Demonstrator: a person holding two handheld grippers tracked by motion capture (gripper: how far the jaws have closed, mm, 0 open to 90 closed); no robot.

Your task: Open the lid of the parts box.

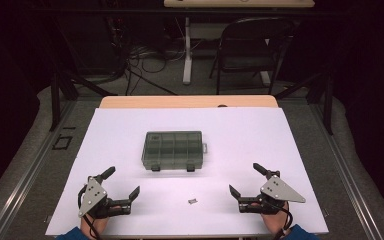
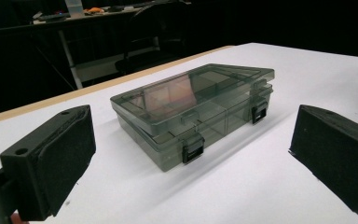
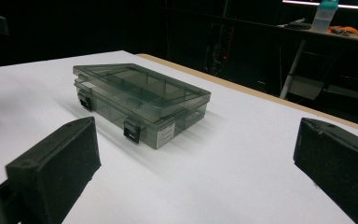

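Item: smoky translucent compartment box (image 1: 173, 149), lid down, both front latches (image 2: 193, 149) fastened. It lies flat at the middle of the white surface (image 1: 260, 135), well apart from both tools, latch side facing you.

Item: small dark part (image 1: 192, 201), loose on the surface near the front edge, between your hands; too small to identify.

Left tool (image 1: 121, 184): released, jaws spread wide, nothing between them. Right tool (image 1: 247, 178): likewise released and empty.

Handling note, as a judgement: you probably need the lid open first. Bring one tool in to steady the box by its side wall, and use a single jaw tip of the other to flip each latch upward in turn. Keep the approach low and slow; the light box may slide.
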